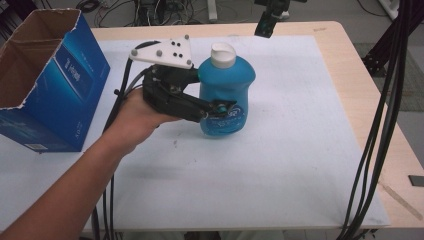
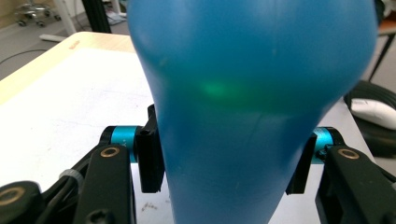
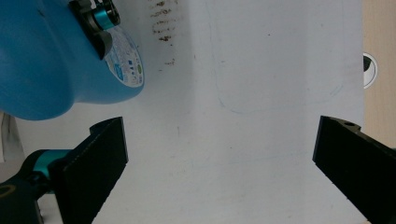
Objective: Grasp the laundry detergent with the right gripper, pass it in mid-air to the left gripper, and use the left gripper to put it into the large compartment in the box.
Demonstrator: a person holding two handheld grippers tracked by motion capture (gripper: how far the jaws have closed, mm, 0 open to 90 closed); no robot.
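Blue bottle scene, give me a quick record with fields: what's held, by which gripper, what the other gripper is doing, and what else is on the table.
held thing: blue bottle with a white cap, upright
holder: left gripper, jaws pressed on the bottle's lower body from both sides
bottle contact with table: appears lifted off the white table surface
right gripper: jaws wide apart, nothing between them, looking down on the table
other things: open blue cardboard box at the table's left edge
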